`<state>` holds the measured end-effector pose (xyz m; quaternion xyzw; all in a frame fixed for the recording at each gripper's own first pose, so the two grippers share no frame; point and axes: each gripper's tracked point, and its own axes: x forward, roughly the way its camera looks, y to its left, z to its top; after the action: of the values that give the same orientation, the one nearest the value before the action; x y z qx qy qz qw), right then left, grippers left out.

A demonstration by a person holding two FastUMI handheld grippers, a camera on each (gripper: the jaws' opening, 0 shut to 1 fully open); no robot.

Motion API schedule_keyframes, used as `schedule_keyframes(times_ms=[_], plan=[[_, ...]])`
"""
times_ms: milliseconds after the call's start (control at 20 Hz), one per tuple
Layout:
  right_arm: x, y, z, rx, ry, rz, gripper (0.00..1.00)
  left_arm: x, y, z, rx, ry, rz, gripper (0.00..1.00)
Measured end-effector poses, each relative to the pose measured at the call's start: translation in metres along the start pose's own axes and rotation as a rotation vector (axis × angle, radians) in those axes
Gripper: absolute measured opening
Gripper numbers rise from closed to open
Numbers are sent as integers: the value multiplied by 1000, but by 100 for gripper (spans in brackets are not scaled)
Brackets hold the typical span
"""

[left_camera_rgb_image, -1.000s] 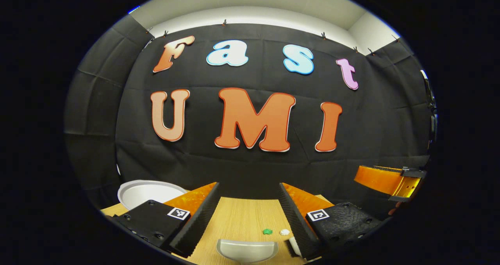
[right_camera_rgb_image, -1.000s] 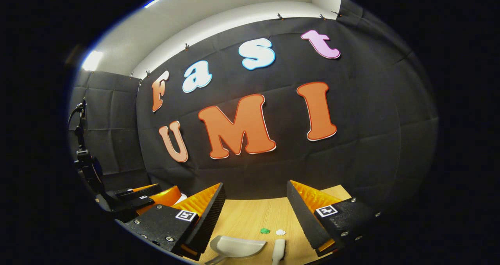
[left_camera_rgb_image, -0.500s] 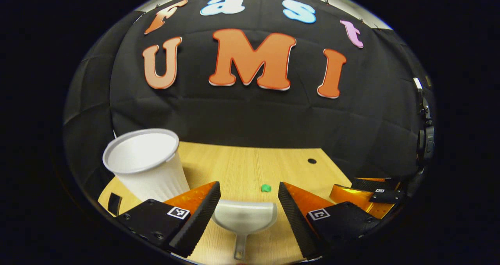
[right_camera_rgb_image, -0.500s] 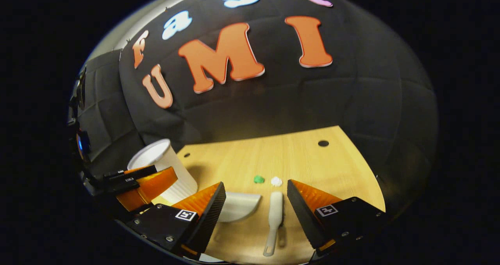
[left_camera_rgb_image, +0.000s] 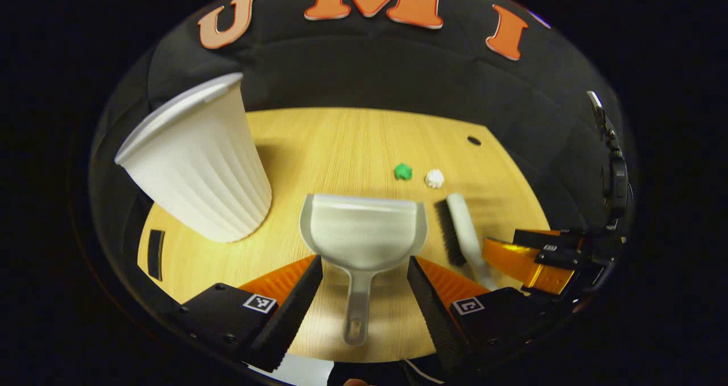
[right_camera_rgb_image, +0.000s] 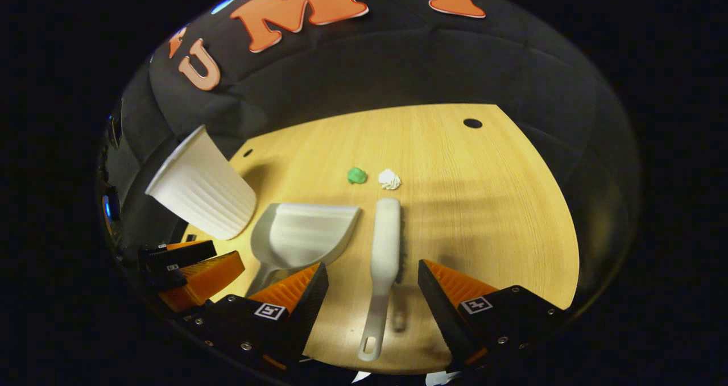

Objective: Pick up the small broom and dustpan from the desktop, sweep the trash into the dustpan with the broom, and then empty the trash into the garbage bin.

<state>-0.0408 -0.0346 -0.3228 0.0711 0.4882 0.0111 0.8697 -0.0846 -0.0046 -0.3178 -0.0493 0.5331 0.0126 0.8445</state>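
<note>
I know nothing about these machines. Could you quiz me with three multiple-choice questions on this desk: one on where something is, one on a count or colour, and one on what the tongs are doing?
1. Where does the broom lie relative to the dustpan in the right gripper view?
A. To its right
B. Inside it
C. On the white bin

2. How many bits of trash lie on the desk?
A. One
B. Two
C. Five

3. What state are the right tongs in?
A. Shut on the broom
B. Shut on the bin
C. Open, with the broom handle between the fingers

Answers:
1. A: the broom lies beside the dustpan, on its right.
2. B: one green scrap and one white scrap.
3. C: a gap shows on each side of the handle.
</note>
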Motion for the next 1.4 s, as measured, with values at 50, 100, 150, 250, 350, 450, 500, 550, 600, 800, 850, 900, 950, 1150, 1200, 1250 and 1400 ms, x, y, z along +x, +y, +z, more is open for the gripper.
schedule_keyframes(times_ms=[50,100,150,250,350,450,500,550,600,800,850,900,950,1150,1200,1250,1400], plan=[[5,2,-7,11,46,-4,96,5,-1,-6,7,46,-18,96],[13,4,-11,29,78,5,96,10,-1,-7,24,81,-26,97],[21,2,-18,30,118,-9,96,13,-3,-6,44,113,-25,96],[31,-6,-28,16,165,-54,96,8,-12,-6,57,177,-32,96],[40,-5,-34,18,201,-88,96,13,-11,-5,57,246,-45,96],[46,-9,-41,7,255,-108,96,17,-7,-14,47,309,-50,97],[50,-8,-45,7,275,-107,96,18,-5,-20,48,338,-46,97],[55,-6,-46,4,289,-106,96,19,-3,-25,48,368,-44,97],[57,-3,-49,9,320,-86,96,26,-8,-26,30,389,-55,97],[67,-4,-50,-12,354,-88,96,43,-18,-29,23,434,-68,96],[70,-5,-49,-18,352,-88,96,46,-18,-27,30,432,-63,96],[71,-9,-49,-28,362,-102,95,44,-16,-27,36,433,-61,94],[71,-10,-49,-37,369,-102,94,43,-15,-28,35,439,-66,93],[71,-15,-52,-160,400,-152,87,46,-18,-33,9,458,-79,81],[70,-15,-50,-159,394,-162,84,47,-21,-34,9,464,-85,71],[72,-17,-52,-155,406,-167,77,47,-22,-33,5,471,-92,65],[67,-20,-56,-146,448,-177,51,48,-24,-38,-22,488,-96,49]])
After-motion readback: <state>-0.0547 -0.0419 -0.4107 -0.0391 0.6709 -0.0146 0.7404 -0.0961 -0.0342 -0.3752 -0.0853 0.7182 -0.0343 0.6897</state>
